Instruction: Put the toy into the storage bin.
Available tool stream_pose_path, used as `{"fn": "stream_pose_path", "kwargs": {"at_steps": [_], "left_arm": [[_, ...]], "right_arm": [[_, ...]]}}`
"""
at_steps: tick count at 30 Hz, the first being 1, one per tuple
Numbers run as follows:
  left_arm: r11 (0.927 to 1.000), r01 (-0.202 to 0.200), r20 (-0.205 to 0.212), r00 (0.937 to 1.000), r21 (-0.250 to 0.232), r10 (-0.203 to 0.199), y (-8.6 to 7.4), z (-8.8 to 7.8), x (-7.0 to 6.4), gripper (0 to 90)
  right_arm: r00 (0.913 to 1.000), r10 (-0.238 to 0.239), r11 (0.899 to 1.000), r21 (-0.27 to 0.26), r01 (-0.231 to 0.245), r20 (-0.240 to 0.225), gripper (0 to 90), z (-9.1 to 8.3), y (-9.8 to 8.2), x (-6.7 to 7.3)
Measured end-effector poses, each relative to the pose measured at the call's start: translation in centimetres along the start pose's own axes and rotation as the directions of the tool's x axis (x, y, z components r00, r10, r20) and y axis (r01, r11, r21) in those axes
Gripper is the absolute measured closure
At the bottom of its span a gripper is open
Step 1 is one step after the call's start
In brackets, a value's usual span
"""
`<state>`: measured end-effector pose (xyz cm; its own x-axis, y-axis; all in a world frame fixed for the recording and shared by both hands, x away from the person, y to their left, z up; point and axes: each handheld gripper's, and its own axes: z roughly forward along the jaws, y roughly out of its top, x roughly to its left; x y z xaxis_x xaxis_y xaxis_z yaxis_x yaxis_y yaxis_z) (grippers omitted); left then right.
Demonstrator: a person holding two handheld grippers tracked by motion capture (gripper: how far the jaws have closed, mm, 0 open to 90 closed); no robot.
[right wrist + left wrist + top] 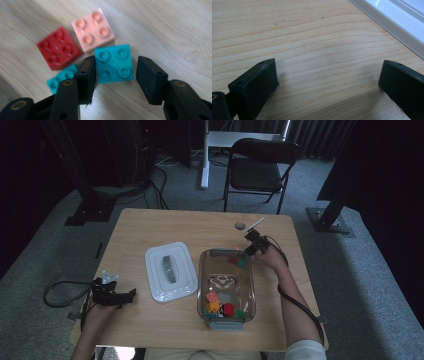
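Observation:
A teal brick (113, 63) lies stud-side up between the jaws of my right gripper (116, 60). The left jaw touches its edge, while a thin gap shows at the right jaw, so the gripper is open. Beside it lie a red brick (58, 47), a pink brick (93, 28) and a second teal brick (61, 77), half hidden by the left jaw. In the high view my right gripper (252, 245) reaches into the far right corner of the clear container (202, 280). My left gripper (117, 296) rests open on the table (150, 225), with bare wood between its jaws (329, 63).
A white lid (170, 270) with a grey handle lies left of the container; its rim (387, 15) shows in the left gripper view. Several coloured bricks (222, 307) sit at the container's near end. A small grey disc (240, 225) lies at the far edge. A folding chair (257, 167) stands behind.

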<state>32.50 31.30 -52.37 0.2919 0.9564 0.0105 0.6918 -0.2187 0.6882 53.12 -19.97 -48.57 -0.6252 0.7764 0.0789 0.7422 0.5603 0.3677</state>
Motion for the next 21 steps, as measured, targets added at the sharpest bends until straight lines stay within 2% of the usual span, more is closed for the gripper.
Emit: {"fn": "stream_pose_path", "kwargs": {"at_steps": [6, 9, 13, 21], "left_arm": [[1.0000, 0.002, 0.000, 1.0000, -0.002, -0.002, 0.0, 0.0, 0.0, 2.6], [1.0000, 0.001, 0.000, 1.0000, -0.002, -0.001, 0.0, 0.0, 0.0, 2.7], [1.0000, 0.000, 0.000, 1.0000, 0.000, 0.000, 0.0, 0.0, 0.0, 2.7], [1.0000, 0.002, 0.000, 1.0000, -0.001, -0.002, 0.0, 0.0, 0.0, 2.7]], "right_arm": [[0.9998, -0.012, 1.000, -0.015, 0.012, -0.016, 52.4, 0.1, 0.0, 0.0], [0.9997, -0.023, 1.000, 0.002, 0.023, 0.002, 55.7, 0.3, 0.2, 0.2], [0.9996, -0.028, 1.000, 0.013, 0.028, 0.002, 58.2, 0.3, 0.3, 0.3], [0.9987, -0.050, 0.998, 0.024, 0.050, -0.005, 58.8, -1.2, -0.3, 0.5]]}}
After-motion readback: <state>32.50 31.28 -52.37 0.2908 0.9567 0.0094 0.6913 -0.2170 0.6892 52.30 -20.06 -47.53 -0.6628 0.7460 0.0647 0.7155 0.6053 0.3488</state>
